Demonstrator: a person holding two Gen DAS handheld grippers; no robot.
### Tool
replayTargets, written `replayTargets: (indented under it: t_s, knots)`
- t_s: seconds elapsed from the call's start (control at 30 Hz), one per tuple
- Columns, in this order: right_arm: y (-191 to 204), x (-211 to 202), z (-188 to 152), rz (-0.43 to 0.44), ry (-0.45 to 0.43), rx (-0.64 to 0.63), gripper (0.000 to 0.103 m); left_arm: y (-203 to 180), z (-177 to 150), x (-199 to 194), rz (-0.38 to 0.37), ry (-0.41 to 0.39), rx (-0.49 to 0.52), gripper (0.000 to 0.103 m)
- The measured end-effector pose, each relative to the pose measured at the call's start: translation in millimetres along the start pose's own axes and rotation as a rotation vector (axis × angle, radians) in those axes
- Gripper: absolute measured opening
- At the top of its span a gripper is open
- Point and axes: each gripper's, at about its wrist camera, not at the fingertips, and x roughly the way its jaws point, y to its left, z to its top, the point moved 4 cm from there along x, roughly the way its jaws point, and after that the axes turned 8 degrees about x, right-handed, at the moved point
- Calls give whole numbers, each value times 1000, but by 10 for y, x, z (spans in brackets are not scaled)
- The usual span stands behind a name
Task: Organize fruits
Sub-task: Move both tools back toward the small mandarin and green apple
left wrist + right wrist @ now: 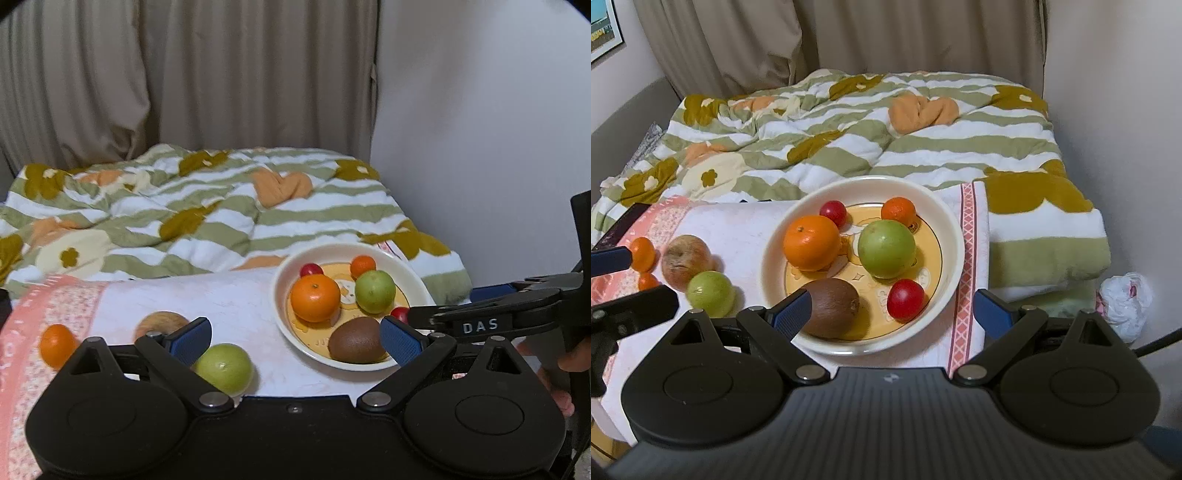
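A cream plate (945,229) (406,275) on a white towel holds an orange (811,242), a green apple (886,249), a kiwi (833,308), two small red fruits (905,299) and a small orange (898,210). Left of the plate lie a small green apple (710,293) (224,366), a brownish apple (685,260) (162,322) and small oranges (642,253) (56,345). My left gripper (295,341) is open and empty, its left pad by the small green apple. My right gripper (892,312) is open and empty, over the plate's near rim.
The white towel (746,225) with pink borders lies over a green striped floral duvet (886,122). Curtains hang behind and a wall stands on the right. A crumpled white bag (1124,299) lies at the right of the bed.
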Motion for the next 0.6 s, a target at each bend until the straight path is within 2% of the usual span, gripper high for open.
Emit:
replayTargets:
  t_s: [0.3,0.43,0.6]
  knots:
    - [294,-514,12,32,-79,-46,103,254,-74,-558,95,-58,-36,101]
    - [516,-700,-39,32,-105,-66,103,465,-148,-739,143,-67,-34,102]
    - [811,-876,-110,29,-134,-69,103,806,-270,-917,161,-86,-46,102]
